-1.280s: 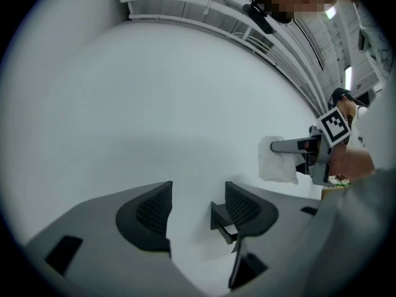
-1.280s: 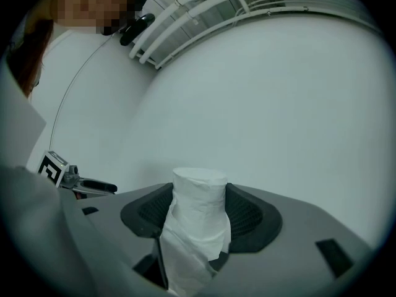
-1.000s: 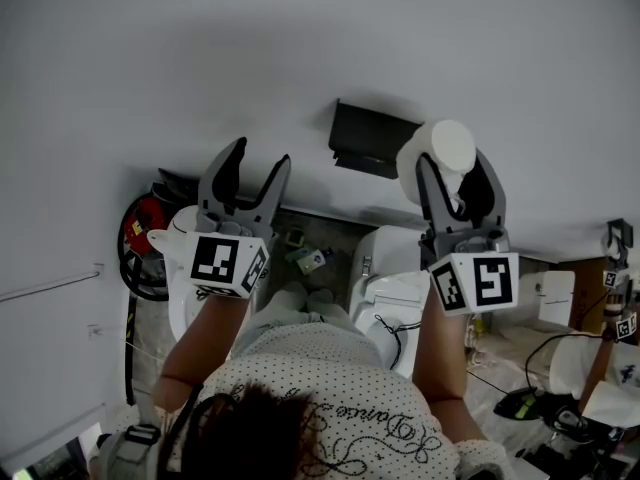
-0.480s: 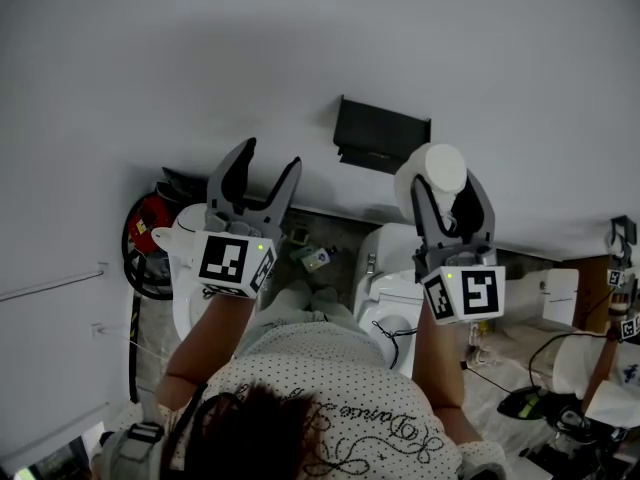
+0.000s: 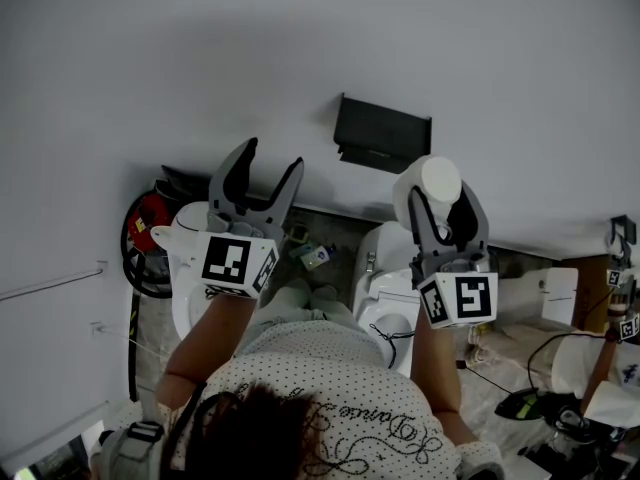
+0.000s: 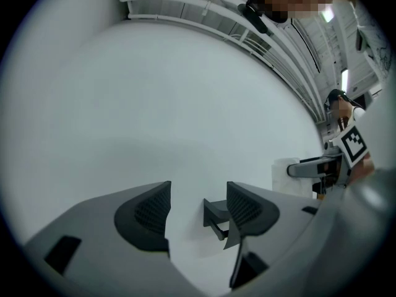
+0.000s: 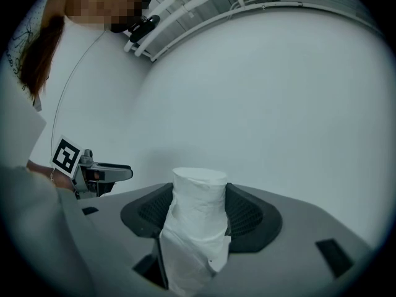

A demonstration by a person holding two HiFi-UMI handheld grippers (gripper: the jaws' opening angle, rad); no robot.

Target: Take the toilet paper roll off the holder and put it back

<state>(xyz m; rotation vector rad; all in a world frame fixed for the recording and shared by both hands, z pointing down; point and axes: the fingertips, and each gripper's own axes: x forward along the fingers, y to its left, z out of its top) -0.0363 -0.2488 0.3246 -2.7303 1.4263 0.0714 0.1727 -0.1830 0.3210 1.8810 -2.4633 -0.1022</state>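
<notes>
Here the right hand-held gripper (image 5: 443,200) clamps the toilet paper roll (image 5: 435,178) (the left hand-held gripper (image 5: 270,158) gapes empty).

I'm holding my left forearm (image 5: 200,343) and right forearm (image 5: 437,368) out ahead of me, side by side and apart. My left gripper (image 5: 270,160) is pointing forward, its fingers standing spread with nothing between them. My right gripper (image 5: 443,203) is gripping the toilet paper roll (image 7: 197,221), its fingers pressing on either side of it.
</notes>
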